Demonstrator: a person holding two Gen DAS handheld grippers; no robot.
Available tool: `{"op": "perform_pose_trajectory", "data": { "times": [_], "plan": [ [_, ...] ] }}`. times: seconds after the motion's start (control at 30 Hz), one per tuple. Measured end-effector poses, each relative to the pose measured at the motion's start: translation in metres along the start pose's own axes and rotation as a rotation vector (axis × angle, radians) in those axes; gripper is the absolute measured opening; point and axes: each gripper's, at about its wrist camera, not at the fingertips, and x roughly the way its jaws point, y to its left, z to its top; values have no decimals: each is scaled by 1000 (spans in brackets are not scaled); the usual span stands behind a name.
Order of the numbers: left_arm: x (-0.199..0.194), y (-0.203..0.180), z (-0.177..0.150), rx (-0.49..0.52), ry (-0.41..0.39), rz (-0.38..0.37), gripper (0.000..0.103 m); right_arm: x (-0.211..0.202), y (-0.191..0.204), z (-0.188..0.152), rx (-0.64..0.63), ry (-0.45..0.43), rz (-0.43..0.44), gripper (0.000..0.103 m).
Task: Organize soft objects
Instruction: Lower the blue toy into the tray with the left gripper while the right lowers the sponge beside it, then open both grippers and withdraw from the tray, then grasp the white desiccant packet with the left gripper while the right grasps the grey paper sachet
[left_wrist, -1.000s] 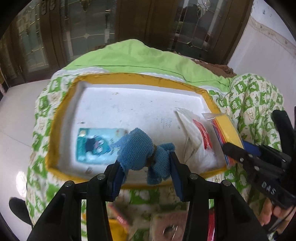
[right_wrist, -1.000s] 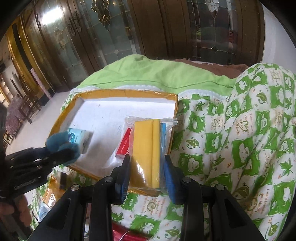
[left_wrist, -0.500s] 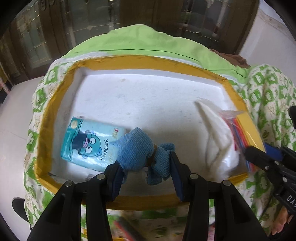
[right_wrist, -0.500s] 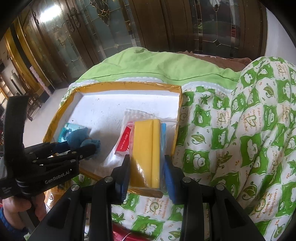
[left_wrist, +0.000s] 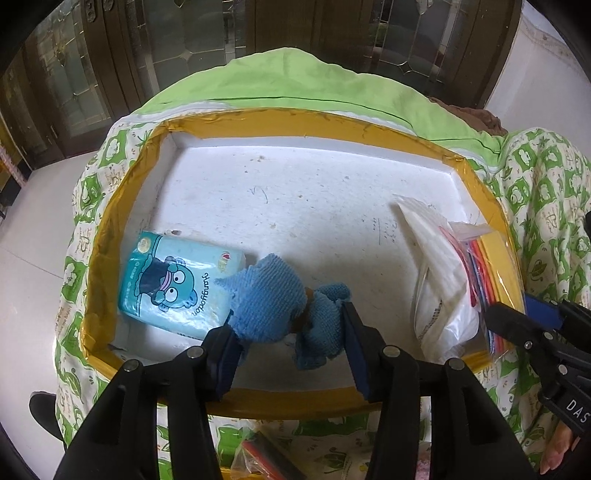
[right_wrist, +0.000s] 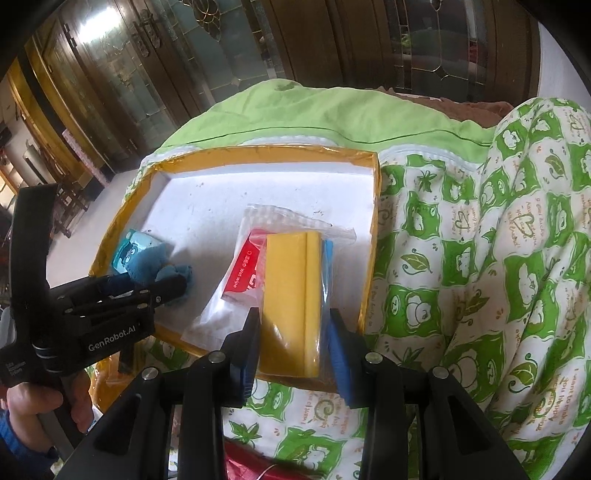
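Note:
A white foam tray (left_wrist: 295, 122) with a yellow taped rim lies on a green-patterned quilt. My left gripper (left_wrist: 286, 325) hangs low over the tray's near edge with a bunched blue cloth (left_wrist: 269, 295) between its pads; its jaws are opening, though both pads touch the cloth. The cloth rests against a light-blue tissue pack (left_wrist: 173, 280). My right gripper (right_wrist: 294, 317) is shut on a clear bag of yellow sponge cloths (right_wrist: 291, 280) at the tray's right corner. In the right wrist view, the left gripper (right_wrist: 173, 284) shows with the blue cloth (right_wrist: 155, 262).
A clear bag with a red wet-wipe packet (right_wrist: 243, 269) lies beside the yellow bag. The quilt (right_wrist: 480, 258) bulges high at the right. More packets (left_wrist: 266, 458) lie on the quilt in front of the tray. Dark wooden cabinets (right_wrist: 147, 74) stand behind.
My left gripper sank toward the tray with the blue cloth, which now sits lower beside the tissue pack. The right gripper and its yellow bag stayed put.

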Motion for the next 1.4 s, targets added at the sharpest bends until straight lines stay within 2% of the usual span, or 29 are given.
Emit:
{"op": "perform_pose_trajectory", "data": {
  "times": [0.2, 0.27, 0.3, 0.33, 0.43, 0.47, 0.63, 0.73, 0.9, 1.13, 1.4],
  "plan": [
    [-2, -4, -2, 10, 0, 12, 54, -6, 3, -3, -13, -21, -17, 40],
    [-5, -6, -4, 18, -2, 15, 58, -9, 5, -4, -17, -33, -22, 46],
    [-6, -8, -5, 21, -4, 19, 59, -11, 6, -5, -18, -40, -24, 53],
    [-7, -9, -5, 23, -6, 22, 63, -13, 7, -7, -17, -51, -25, 59],
    [-15, -11, -8, 17, -16, 30, 83, -21, 9, -11, -14, -77, -23, 64],
    [-19, -11, -9, 8, -27, 35, 86, -24, 9, -12, -10, -84, -22, 66],
    [-35, -12, -17, 6, -45, 33, 86, -44, 6, -32, 44, -121, 21, 77],
    [-48, -11, -25, 0, -67, 23, 87, -53, 3, -43, 54, -132, 16, 80],
    [-67, -5, -46, -58, -79, -23, 89, -59, -2, -47, 74, -148, -11, 82],
    [-92, 12, -84, -69, -89, 13, 89, -62, -1, -55, 69, -145, -6, 84],
    [-106, 45, -138, -171, -76, 20, 89, -70, 5, -74, 55, -135, 31, 84]
  ]
}}
